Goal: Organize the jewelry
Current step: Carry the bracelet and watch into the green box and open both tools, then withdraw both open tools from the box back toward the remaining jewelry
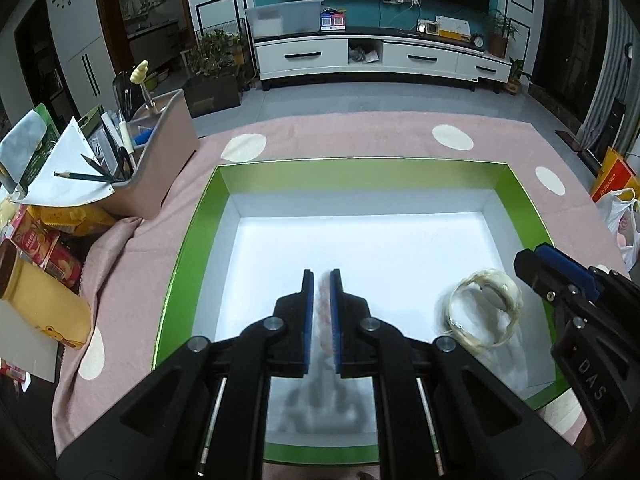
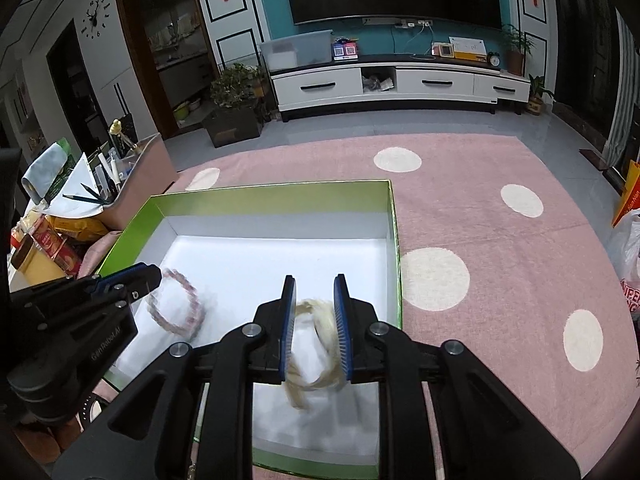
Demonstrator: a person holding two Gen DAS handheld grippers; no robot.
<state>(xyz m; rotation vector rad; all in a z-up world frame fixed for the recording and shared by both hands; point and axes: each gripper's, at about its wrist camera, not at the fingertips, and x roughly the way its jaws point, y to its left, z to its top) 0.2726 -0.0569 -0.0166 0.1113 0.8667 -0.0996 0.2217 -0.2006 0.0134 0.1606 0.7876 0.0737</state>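
Observation:
A green box [image 1: 360,172] with a white floor lies on the pink spotted cloth. My left gripper [image 1: 320,276] hangs over the middle of the box, shut on a pink bead bracelet [image 1: 323,304]. In the right wrist view the pink bracelet [image 2: 176,308] dangles as a loop from the left gripper [image 2: 154,276]. My right gripper [image 2: 315,280] is over the box's right part with its jaws apart. A cream bracelet [image 2: 320,320] sits blurred between the pads, not pinched. In the left wrist view the cream bracelet [image 1: 484,308] is low over the box floor, just beside the right gripper [image 1: 528,258].
A beige desk organizer [image 1: 160,168] with pencils and papers stands left of the box. Snack packets [image 1: 40,248] and a yellow can [image 1: 44,304] lie nearer on the left. The pink cloth [image 2: 480,240] stretches right of the box. A plastic bag [image 1: 624,220] is at the far right.

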